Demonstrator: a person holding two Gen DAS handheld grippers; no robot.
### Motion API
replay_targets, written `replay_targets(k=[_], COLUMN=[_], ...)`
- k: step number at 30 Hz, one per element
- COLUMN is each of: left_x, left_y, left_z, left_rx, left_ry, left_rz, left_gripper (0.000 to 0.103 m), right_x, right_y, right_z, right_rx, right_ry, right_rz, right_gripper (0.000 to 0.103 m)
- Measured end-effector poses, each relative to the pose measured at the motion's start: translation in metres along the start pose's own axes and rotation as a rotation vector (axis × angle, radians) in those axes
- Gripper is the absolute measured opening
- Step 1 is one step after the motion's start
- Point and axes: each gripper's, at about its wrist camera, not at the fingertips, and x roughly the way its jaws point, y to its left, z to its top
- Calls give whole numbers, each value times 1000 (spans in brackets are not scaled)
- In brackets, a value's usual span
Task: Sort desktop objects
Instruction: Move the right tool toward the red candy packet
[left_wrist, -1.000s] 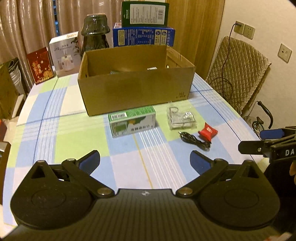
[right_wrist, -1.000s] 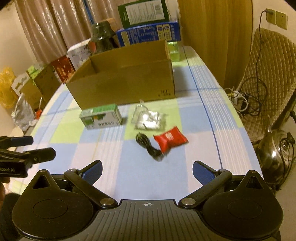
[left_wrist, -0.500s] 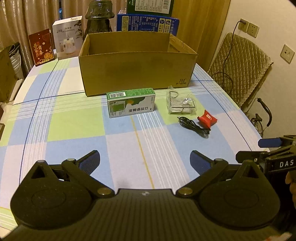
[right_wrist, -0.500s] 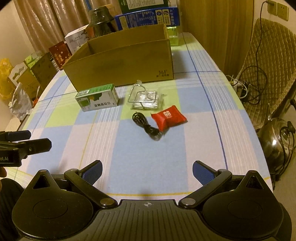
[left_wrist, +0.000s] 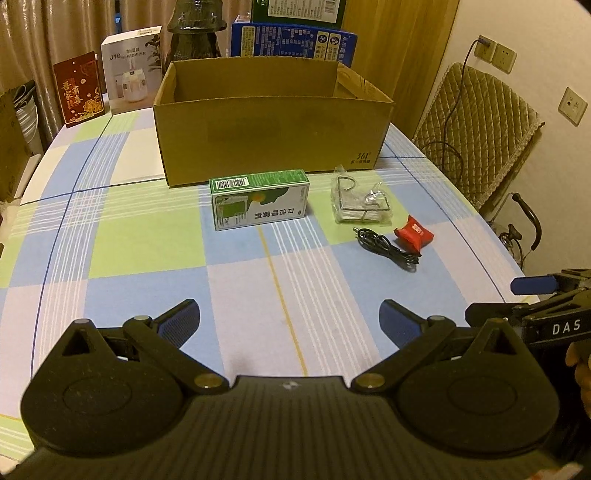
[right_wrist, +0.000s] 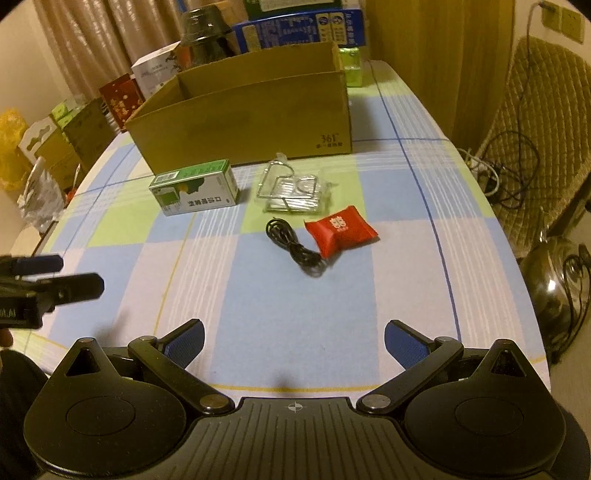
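Two grippers, left gripper (left_wrist: 288, 317) and right gripper (right_wrist: 293, 338), hover with fingers spread, holding nothing. Beyond, four things lie unsorted on the table: green carton (left_wrist: 259, 199), wire rack (left_wrist: 360, 201), black cable (left_wrist: 386, 249), red pouch (left_wrist: 413, 234), before the cardboard box (left_wrist: 271, 136).

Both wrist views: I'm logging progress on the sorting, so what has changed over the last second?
Only the cameras moved: both grippers dropped and tilted, so the cardboard box now hides its inside. Left gripper and right gripper stay open and empty. Green box, wire rack packet, black cable and red pouch lie unmoved.
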Motion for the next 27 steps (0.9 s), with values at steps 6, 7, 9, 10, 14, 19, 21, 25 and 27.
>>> replay_targets(k=[6, 7, 9, 10, 14, 19, 21, 25, 27], left_x=[6, 8, 11, 14, 24, 39, 45, 58, 64], left_y=[3, 4, 6, 8, 13, 17, 17, 12, 8], left_z=[6, 7, 10, 12, 19, 25, 27, 30, 31], left_rx=[35, 47, 71, 83, 123, 160, 176, 199, 193], left_ry=[-3, -3, -2, -1, 6, 17, 20, 31, 33], left_rz=[3, 4, 7, 9, 10, 4, -2, -23, -38], left_gripper=[102, 102, 102, 102, 102, 102, 102, 101, 101], right_x=[7, 9, 12, 14, 22, 36, 41, 46, 49], right_y=[5, 6, 6, 7, 7, 1, -1, -12, -19], right_z=[3, 4, 6, 8, 14, 23, 26, 34, 38], right_rx=[-50, -59, -74, -81, -107, -110, -109, -78, -51], right_ry=[-15, -18, -22, -24, -30, -15, -14, -25, -30], right_rz=[5, 5, 3, 3, 0, 6, 0, -36, -57], right_gripper=[101, 101, 101, 101, 97, 77, 74, 69, 66])
